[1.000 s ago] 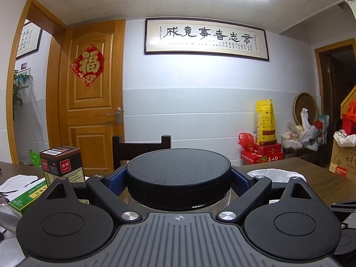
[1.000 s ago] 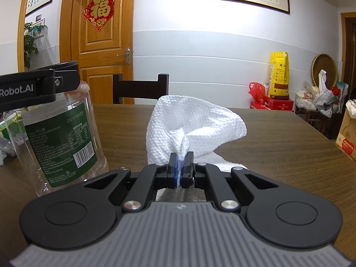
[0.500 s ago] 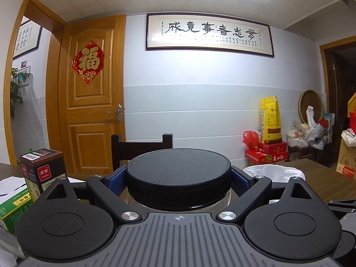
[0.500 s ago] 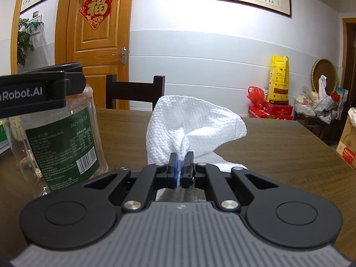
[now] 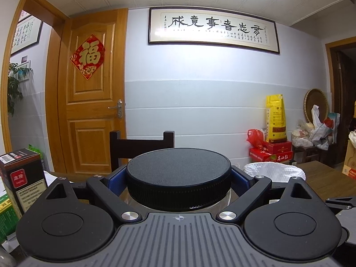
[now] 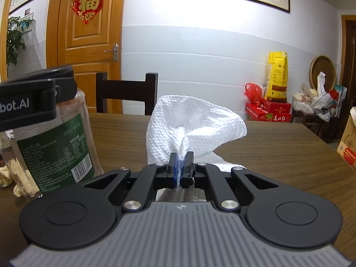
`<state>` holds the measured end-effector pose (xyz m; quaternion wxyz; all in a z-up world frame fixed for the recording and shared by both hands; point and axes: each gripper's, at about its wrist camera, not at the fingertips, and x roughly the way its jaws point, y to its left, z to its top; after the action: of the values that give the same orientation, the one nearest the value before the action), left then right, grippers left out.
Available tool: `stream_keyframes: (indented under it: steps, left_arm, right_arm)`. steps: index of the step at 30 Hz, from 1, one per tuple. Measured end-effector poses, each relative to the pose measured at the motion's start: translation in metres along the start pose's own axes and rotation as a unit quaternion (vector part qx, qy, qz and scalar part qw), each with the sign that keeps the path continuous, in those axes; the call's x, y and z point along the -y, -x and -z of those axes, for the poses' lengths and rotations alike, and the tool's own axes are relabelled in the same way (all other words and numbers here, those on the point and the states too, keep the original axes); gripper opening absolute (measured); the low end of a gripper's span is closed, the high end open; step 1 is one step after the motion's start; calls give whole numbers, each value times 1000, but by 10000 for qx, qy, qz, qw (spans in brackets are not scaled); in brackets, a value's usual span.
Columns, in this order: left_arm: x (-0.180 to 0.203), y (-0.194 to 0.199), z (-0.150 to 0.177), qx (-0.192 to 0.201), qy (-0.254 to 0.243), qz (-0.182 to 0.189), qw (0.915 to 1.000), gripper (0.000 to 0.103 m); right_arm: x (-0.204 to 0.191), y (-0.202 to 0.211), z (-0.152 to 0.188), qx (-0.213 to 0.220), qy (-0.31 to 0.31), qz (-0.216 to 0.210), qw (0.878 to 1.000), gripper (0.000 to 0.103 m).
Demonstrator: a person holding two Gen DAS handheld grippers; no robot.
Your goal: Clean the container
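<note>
A clear plastic jar (image 6: 55, 142) with a green label and a black screw lid (image 5: 179, 175) is held off the wooden table (image 6: 278, 146). My left gripper (image 5: 179, 178) is shut on the jar at its lid, one finger on each side. In the right wrist view its black finger (image 6: 26, 106) shows against the jar's neck. My right gripper (image 6: 180, 166) is shut on a bunched white cloth (image 6: 191, 126), which stands up to the right of the jar, apart from it. The cloth's top also shows in the left wrist view (image 5: 273, 171).
A dark box (image 5: 20, 178) and a green box (image 5: 6, 218) stand at the left. Crumpled pale paper (image 6: 20, 182) lies behind the jar. A dark chair back (image 6: 126, 93) is at the table's far edge. A cardboard box (image 6: 347, 146) sits at the right edge.
The left gripper with the jar has lifted a little and turned left. The jar sits further left in the right wrist view. The cloth stays gripped as before.
</note>
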<state>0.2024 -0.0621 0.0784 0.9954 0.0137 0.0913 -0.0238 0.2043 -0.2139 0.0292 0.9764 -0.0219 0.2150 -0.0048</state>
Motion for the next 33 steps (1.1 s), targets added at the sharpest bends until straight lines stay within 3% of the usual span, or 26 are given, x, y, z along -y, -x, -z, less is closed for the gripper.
stream_keyframes:
  steps: [10, 19, 22, 26, 27, 33]
  left_arm:
    - [-7, -36, -13, 4, 187, -181, 9997, 95]
    - [3, -49, -10, -23, -40, -143, 9999, 95]
    - [5, -48, -9, 3, -105, -123, 9999, 95]
    - [6, -40, -8, 78, -105, -49, 9999, 96]
    - [6, -38, -9, 114, -108, -47, 9999, 98]
    - [10, -24, -14, 286, -301, -17, 9991, 101]
  right_arm:
    - [-3, -23, -15, 12, -11, 24, 10000, 6]
    - [2, -42, -16, -329, 6, -14, 9995, 9]
    - [6, -46, -15, -438, -74, 5, 9990, 18]
    - [12, -43, -15, -462, -203, 6, 9987, 55]
    - [12, -41, -15, -415, -199, 10, 9989, 60]
    - [15, -34, -15, -410, -203, -25, 9990, 60]
